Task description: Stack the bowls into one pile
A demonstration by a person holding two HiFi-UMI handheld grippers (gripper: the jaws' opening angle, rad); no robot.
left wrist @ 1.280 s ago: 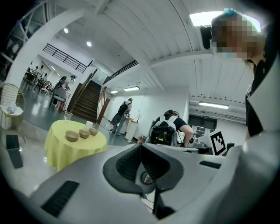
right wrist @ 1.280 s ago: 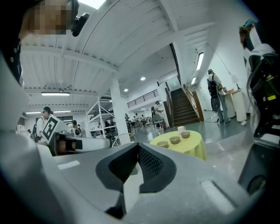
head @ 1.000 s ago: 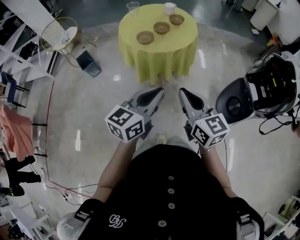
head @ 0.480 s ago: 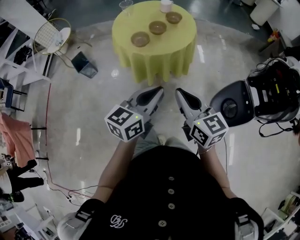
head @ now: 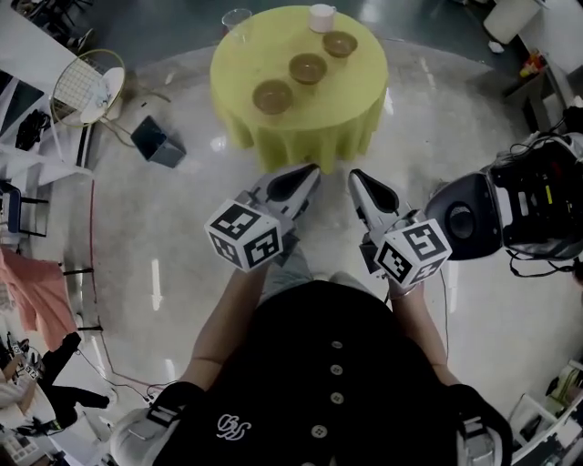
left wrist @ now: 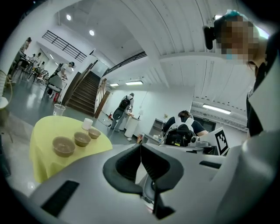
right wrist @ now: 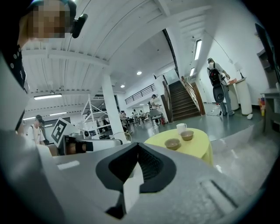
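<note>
The left gripper [head: 307, 173] and right gripper [head: 358, 177] are held side by side short of the yellow table [head: 310, 123], judged an approach posture; both pairs of jaws are clenched together, nothing between them. On the table three bowls [head: 308, 67] are set apart in a row, unstacked, with a white cup [head: 322, 16] and a glass [head: 236, 20] at its far edge.

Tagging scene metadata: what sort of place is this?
Probably a big open indoor hall used as a lab or workspace: wide staircase, polished floor, a lone yellow-clothed table.
</note>
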